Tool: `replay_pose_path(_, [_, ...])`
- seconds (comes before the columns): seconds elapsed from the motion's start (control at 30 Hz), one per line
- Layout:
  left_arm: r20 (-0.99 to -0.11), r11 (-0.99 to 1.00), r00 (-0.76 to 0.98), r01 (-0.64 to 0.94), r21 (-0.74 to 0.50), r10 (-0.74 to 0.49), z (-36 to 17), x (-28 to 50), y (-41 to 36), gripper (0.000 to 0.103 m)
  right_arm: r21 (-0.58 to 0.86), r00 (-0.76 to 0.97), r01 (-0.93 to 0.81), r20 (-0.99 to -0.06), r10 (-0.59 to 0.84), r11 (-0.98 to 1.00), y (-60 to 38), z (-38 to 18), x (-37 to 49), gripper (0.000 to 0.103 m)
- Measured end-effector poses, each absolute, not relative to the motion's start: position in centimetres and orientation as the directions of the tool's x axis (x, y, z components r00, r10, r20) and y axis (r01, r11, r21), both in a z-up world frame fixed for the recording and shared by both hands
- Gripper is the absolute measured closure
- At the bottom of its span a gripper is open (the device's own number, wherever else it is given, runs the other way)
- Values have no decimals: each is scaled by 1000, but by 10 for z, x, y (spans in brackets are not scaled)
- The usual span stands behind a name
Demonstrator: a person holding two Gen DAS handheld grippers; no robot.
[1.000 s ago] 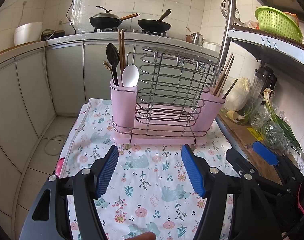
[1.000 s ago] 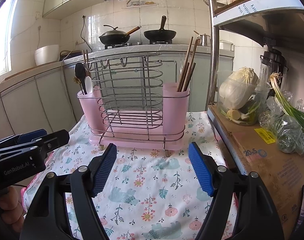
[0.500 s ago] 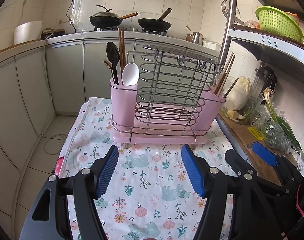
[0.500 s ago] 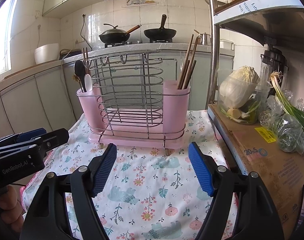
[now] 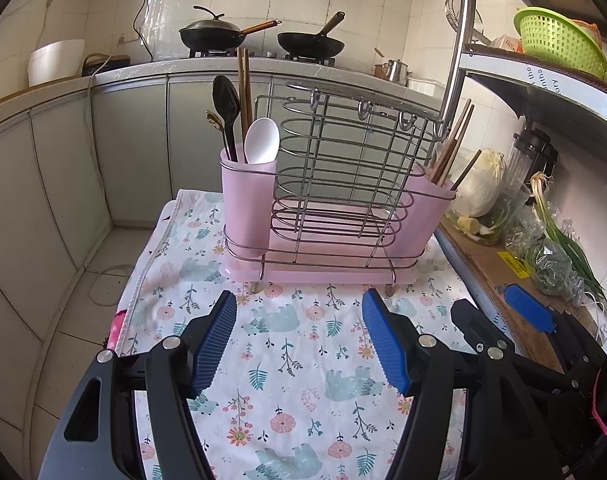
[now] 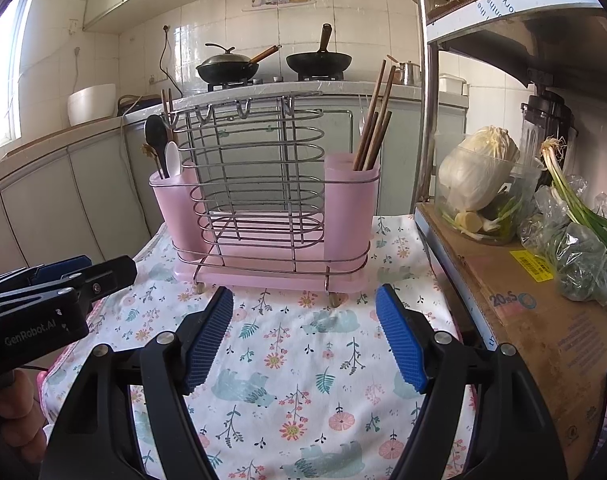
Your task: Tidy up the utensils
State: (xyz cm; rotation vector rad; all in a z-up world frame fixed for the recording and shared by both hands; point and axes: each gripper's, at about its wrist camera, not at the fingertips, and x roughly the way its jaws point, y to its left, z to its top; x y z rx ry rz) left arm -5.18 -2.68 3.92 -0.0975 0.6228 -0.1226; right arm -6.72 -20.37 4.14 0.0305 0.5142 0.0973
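On the floral-clothed worktop stands the pink utensil rack, spoons in its left cup, chopsticks in its right. Left tongs and right tongs hover before it, both spread and empty.

A rack stands on a cloth at its far end. In the rack's left cup stand a ladle, a spoon and two chopsticks; in its right cup stand more chopsticks. Right of the cloth lies a box, with a cabbage and scallions on it. Behind the rack runs a counter with two pans on it. Both grippers hang over the near part of the cloth, the left gripper left of the right gripper.
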Motion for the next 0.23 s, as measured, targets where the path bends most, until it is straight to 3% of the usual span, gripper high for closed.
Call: replay_pose_path(0.23, [-590, 988, 793, 88, -129, -148, 35, -48, -27, 39, 58, 860, -89, -499, 106, 994, -206, 38, -64, 28])
